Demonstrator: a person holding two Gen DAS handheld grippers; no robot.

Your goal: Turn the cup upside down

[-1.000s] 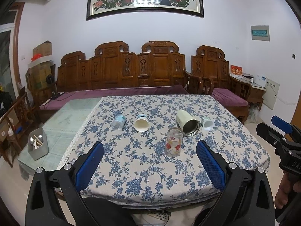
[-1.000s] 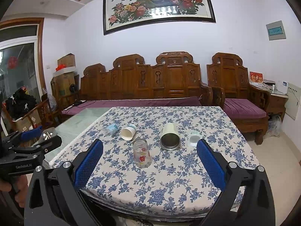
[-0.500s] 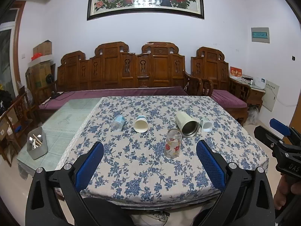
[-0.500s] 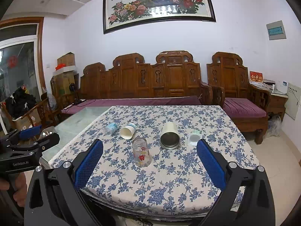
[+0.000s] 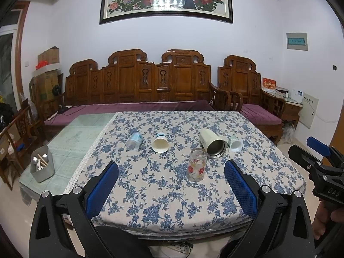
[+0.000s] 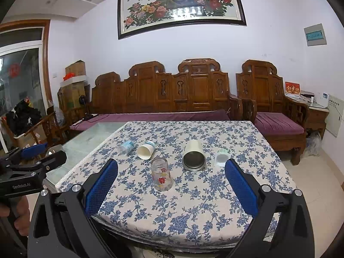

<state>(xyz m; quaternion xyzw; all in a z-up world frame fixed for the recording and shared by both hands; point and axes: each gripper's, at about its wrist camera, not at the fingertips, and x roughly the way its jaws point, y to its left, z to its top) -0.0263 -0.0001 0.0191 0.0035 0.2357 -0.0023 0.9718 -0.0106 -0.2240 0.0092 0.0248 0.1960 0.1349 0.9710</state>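
A clear glass cup with red flowers (image 5: pixel 196 165) (image 6: pixel 161 174) stands on the blue-flowered tablecloth, near the middle. Behind it lie on their sides a cream steel tumbler (image 5: pixel 212 143) (image 6: pixel 194 155), a white paper cup (image 5: pixel 160 143) (image 6: pixel 146 150), a small clear cup (image 5: pixel 134 142) (image 6: pixel 126 147) and a small white-green cup (image 5: pixel 234 143) (image 6: pixel 222 157). My left gripper (image 5: pixel 171 182) is open and empty, held back from the table's front edge. My right gripper (image 6: pixel 171 182) is open and empty, also in front of the table; it shows at the right in the left wrist view (image 5: pixel 316 157).
The table (image 5: pixel 163 212) has a bare glass strip on its left with a grey utensil holder (image 5: pixel 42 167). A carved wooden sofa (image 5: pixel 139 86) stands behind the table, an armchair (image 6: pixel 273 116) at the right, boxes at the far left.
Both grippers have drifted slightly; the view has shifted a little. The cups on the table have not moved.
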